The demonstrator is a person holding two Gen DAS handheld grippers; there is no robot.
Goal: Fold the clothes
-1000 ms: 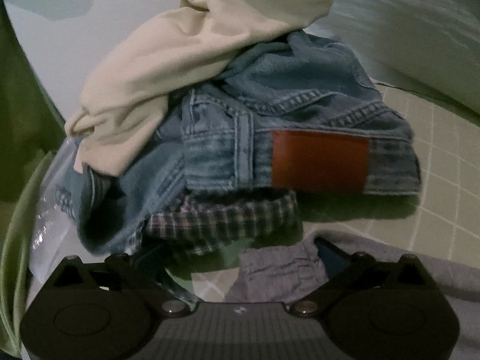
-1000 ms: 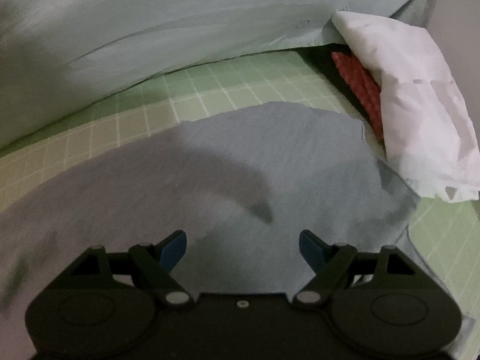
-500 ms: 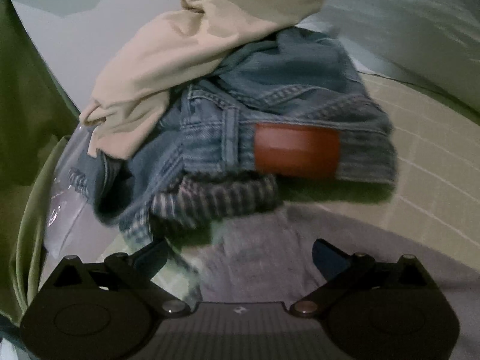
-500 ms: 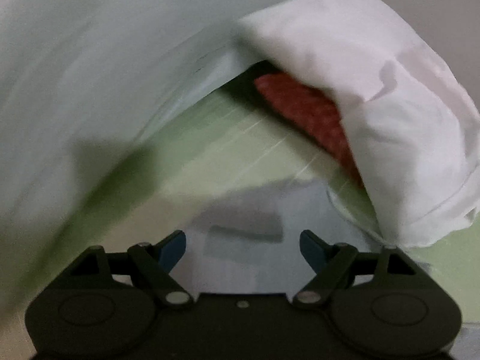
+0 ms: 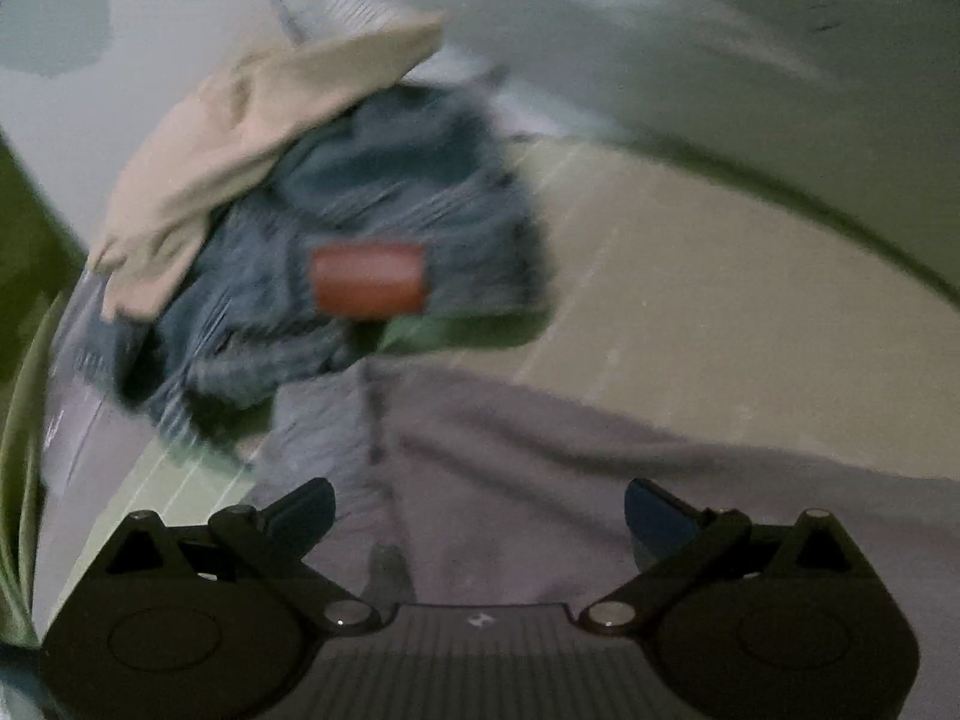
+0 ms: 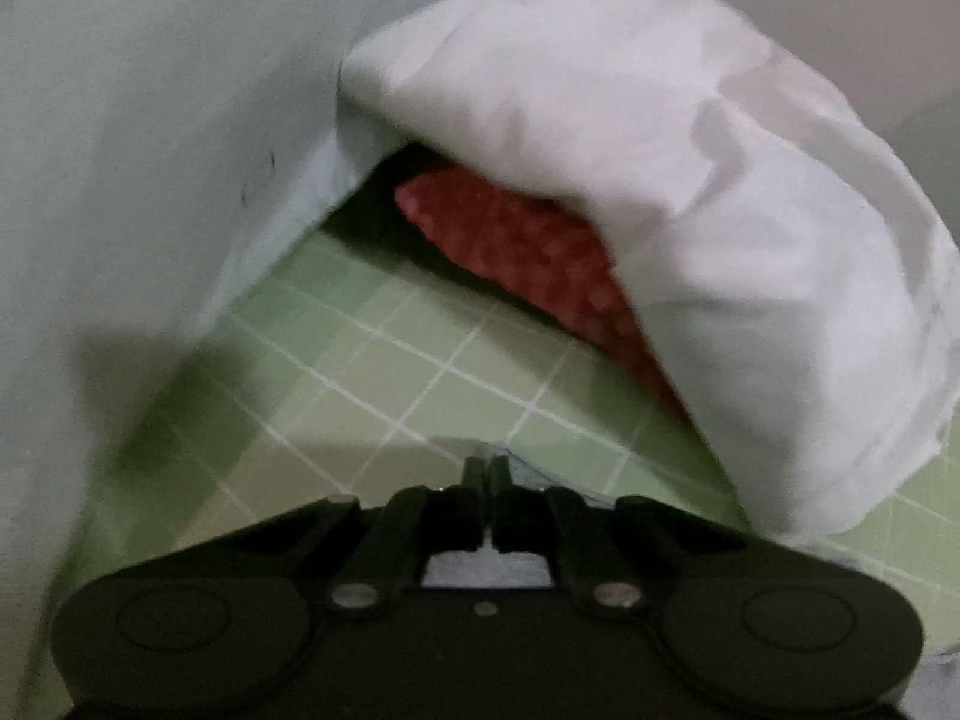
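A grey garment (image 5: 540, 468) lies spread on the green checked sheet (image 5: 660, 276). My left gripper (image 5: 480, 504) hovers over it, open, with nothing between its fingers. Beyond it is a pile of clothes: blue jeans (image 5: 408, 192) with a brown leather patch (image 5: 369, 279), and a beige garment (image 5: 258, 120) on top. This view is blurred by motion. In the right wrist view my right gripper (image 6: 486, 474) is closing tight, pads together on the grey garment's edge (image 6: 525, 471), low over the sheet (image 6: 420, 360).
A pale blue-green duvet (image 6: 120, 150) rises on the left of the right wrist view and fills the back of the left wrist view as the duvet (image 5: 720, 48). A white pillow (image 6: 660, 180) lies over a red knitted thing (image 6: 528, 252) just ahead of the right gripper.
The left gripper has drawn back from the clothes pile, which now looks smaller and farther. The right gripper swung to the garment's edge near the pillow and shut from wide open.
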